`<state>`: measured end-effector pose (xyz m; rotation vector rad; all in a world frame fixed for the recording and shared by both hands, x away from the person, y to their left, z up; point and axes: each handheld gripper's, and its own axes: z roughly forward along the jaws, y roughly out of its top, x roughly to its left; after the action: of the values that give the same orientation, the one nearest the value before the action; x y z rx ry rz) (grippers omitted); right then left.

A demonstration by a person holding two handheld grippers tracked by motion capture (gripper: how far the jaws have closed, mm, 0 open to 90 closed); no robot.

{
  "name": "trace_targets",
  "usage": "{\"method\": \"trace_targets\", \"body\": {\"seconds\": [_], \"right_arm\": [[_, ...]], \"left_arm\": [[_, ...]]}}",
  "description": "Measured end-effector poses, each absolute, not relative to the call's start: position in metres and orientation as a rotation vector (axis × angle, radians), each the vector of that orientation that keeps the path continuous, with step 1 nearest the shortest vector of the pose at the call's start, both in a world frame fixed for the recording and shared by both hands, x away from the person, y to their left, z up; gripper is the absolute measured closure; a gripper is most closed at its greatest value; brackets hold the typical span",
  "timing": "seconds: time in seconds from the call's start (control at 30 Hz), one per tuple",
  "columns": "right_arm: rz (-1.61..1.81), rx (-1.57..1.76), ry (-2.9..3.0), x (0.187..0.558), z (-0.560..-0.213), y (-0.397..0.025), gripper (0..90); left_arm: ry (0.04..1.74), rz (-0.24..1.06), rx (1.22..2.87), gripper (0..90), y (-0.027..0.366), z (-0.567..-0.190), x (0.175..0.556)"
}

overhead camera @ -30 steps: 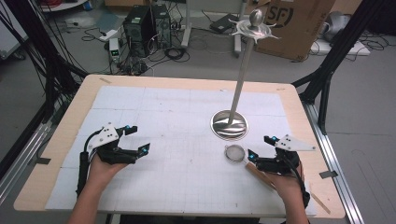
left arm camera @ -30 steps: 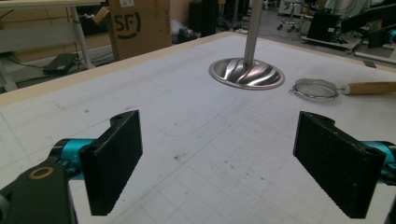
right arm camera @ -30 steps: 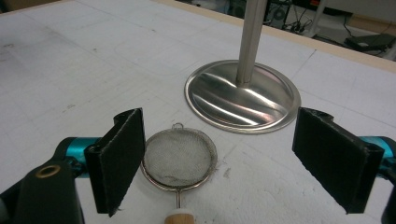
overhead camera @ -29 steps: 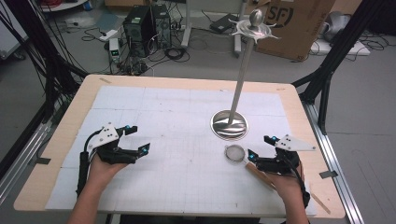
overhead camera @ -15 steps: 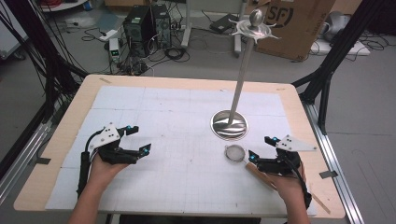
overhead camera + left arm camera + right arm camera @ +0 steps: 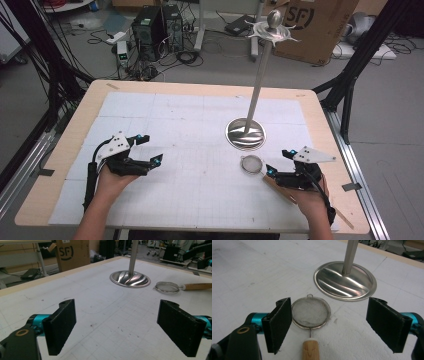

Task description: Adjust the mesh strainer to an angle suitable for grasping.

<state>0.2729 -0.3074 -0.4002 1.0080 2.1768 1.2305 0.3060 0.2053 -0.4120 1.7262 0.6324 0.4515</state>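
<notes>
A person is working at a white gridded tabletop point(image 6: 200, 200) with a hand-held gripper in each hand. The right gripper point(image 6: 329, 325) is hovering low over a small mesh strainer point(image 6: 310, 312), its fingers point(image 6: 279, 323) spread wide and holding nothing, the wooden handle point(image 6: 310, 350) running back between them toward the hand. The strainer is lying flat near the tabletop's right front, just beside, and apart from, the round polished base point(image 6: 345, 280) of a tall metal stand point(image 6: 260, 75) whose top is carrying radiating arms.

The left gripper point(image 6: 145, 152) is resting well apart at the tabletop's left front, fingers point(image 6: 61, 326) likewise wide open and empty, looking across at the base and the strainer.

The strainer is looking light and easy to lift: a thin wire rim, a fine mesh bowl that would probably dent under a hard squeeze, and a small loop point(image 6: 310, 295) at the far edge, seemingly for hanging. The stiff wooden handle is appearing the sound place to take hold, offering the ribbed pads a firm, non-slip surface, whereas the mesh and thin rim would likely flex or slide. Gripped far back on the handle, the bowl end may be tipping downward slightly.
</notes>
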Motion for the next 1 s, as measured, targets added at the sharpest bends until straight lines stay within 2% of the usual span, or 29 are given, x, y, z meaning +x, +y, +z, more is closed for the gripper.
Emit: {"method": "trace_targets", "body": {"seconds": [0.1,0.37,0.73,1.0], "right_arm": [[1.2,0.993,2.222,0.272,-0.401,-0.308,28.0],[1.116,1.026,2.335,0.271,-0.411,-0.308,35.4],[0.953,1.011,2.488,0.275,-0.42,-0.297,57.0],[0.864,1.018,2.545,0.277,-0.426,-0.291,62.1]], "left_arm": [[0.635,0.453,1.729,16.2,0.206,-0.412,0.306],[0.639,0.448,1.742,16.2,0.205,-0.415,0.309],[0.653,0.438,1.736,16.2,0.205,-0.415,0.309],[0.654,0.438,1.736,16.2,0.206,-0.415,0.309]]}}
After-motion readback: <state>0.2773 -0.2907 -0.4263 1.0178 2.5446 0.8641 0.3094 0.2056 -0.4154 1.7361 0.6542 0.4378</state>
